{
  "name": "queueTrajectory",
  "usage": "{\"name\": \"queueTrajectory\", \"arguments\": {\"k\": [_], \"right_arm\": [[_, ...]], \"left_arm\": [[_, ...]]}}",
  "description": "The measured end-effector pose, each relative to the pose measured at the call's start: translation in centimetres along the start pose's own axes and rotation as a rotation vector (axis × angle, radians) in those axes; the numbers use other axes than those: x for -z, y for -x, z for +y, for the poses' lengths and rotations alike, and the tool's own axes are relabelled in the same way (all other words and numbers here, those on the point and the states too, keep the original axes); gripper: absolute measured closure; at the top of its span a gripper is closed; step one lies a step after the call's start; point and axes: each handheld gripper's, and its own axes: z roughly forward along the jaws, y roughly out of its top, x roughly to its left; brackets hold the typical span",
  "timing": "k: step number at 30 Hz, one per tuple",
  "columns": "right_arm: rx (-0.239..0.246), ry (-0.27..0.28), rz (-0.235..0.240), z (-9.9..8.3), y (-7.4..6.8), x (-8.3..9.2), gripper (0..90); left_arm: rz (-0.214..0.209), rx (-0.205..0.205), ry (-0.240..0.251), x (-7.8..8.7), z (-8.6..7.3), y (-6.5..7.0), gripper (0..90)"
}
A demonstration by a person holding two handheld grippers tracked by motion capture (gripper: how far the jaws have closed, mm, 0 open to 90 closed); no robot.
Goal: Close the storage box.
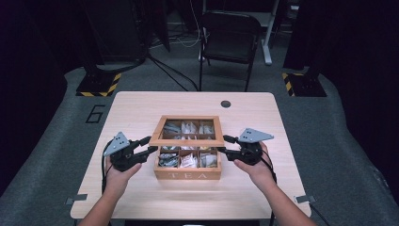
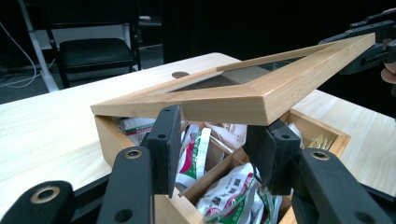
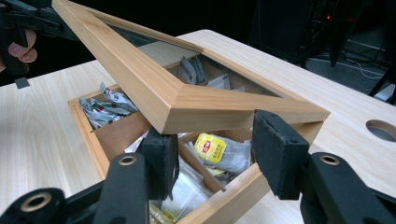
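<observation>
Your left gripper (image 1: pixel 147 144) pinches the left edge of the lid (image 1: pixel 187 141), and that lid hangs half open over the tea box (image 1: pixel 187 174) in the middle of the table (image 1: pixel 141 108). Your right gripper (image 1: pixel 225 145) pinches the lid's right edge. If one hand drops faster, the lid could twist, slip out and bang down on the tea bags (image 1: pixel 188 160).

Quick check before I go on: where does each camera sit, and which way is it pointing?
High view: above the person's side, facing forward and down on the table; forearms and both hands show.
Left gripper view: on the left gripper, looking along its jaws at the lid.
Right gripper view: on the right gripper, looking along its jaws at the same lid.
Both gripper views share the lid, the tea box, and the opposite gripper.
</observation>
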Motion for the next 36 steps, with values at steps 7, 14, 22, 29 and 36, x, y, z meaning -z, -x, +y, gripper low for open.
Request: {"name": "queueTrajectory", "arguments": {"k": [7, 14, 22, 29, 36], "right_arm": [[-0.008, -0.008, 0.004, -0.8, -0.4, 0.2, 52.4], [-0.006, -0.012, 0.0, -1.4, -1.2, 0.5, 52.2], [-0.003, -0.006, 0.008, -2.0, -1.8, 0.9, 52.2], [-0.017, -0.016, 0.009, -2.8, -2.1, 0.8, 52.0], [-0.022, -0.029, 0.009, -3.7, -2.4, 0.6, 51.8]], "left_arm": [[-0.007, -0.011, -0.016, 0.4, -0.8, 0.4, 55.8], [-0.009, -0.021, -0.025, 0.7, -1.4, 0.8, 55.6], [-0.01, -0.013, -0.025, 0.8, -2.1, 1.0, 55.7], [-0.015, -0.014, -0.039, 1.0, -2.9, 1.2, 55.7], [-0.017, -0.008, -0.06, 1.0, -3.7, 1.4, 55.7]]}}
